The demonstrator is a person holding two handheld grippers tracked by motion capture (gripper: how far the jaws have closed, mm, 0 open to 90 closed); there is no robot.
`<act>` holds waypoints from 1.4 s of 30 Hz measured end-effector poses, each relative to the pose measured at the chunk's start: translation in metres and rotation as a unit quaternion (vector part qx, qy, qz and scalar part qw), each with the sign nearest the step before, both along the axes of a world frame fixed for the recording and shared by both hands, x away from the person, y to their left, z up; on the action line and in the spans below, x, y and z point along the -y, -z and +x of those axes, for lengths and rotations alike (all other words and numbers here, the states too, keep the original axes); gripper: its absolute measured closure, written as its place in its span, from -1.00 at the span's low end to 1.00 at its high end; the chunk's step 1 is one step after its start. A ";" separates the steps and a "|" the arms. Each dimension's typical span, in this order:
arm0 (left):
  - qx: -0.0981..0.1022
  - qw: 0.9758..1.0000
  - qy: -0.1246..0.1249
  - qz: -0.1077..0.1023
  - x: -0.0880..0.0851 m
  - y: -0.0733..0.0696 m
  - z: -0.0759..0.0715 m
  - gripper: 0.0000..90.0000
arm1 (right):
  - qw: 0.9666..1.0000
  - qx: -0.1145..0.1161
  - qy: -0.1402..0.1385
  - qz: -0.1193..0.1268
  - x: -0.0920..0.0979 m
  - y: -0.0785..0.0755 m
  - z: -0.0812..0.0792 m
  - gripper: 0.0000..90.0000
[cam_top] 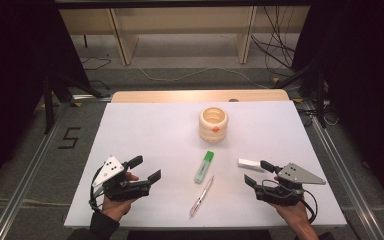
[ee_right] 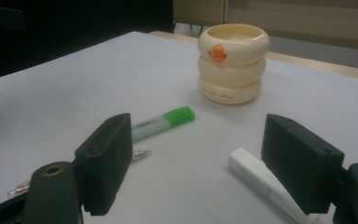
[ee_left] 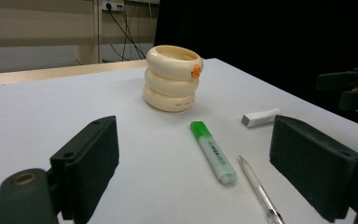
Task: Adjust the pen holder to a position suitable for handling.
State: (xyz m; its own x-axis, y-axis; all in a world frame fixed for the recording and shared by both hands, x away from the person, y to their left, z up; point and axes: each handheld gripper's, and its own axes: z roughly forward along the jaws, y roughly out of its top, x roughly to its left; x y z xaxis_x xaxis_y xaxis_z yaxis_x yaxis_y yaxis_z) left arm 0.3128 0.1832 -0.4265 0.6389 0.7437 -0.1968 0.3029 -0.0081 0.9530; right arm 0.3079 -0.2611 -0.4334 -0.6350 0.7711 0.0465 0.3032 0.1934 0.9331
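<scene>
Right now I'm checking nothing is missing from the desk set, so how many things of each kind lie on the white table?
Cream ringed pen holder: 1
Green-capped highlighter: 1
Clear pen: 1
White eraser: 1
Total: 4

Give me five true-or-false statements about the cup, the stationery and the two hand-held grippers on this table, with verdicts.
1. The cream ringed cup stands upright. True.
2. The green highlighter is inside the cup. False: it lies flat on the white table, nearer the person than the cup.
3. The left hand-held gripper is open and holds nothing. True.
4. The right hand-held gripper is clamped on the white eraser. False: its jaws stand open, with the eraser lying on the table by them.
5. The clear pen lies beside the highlighter, apart from it. True.
</scene>
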 end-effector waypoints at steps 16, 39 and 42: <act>0.002 1.000 -0.004 0.000 0.000 0.000 0.000 -0.66 | 1.000 -0.002 0.021 0.005 -0.001 -0.001 0.008 -0.37; 0.003 1.000 -0.004 -0.001 0.002 0.001 0.000 -0.66 | 0.997 -0.018 0.066 -0.046 -0.012 -0.001 0.083 0.18; 0.002 1.000 -0.005 0.000 0.002 0.001 0.001 -0.66 | 0.996 -0.035 0.074 -0.030 -0.010 -0.001 0.099 0.34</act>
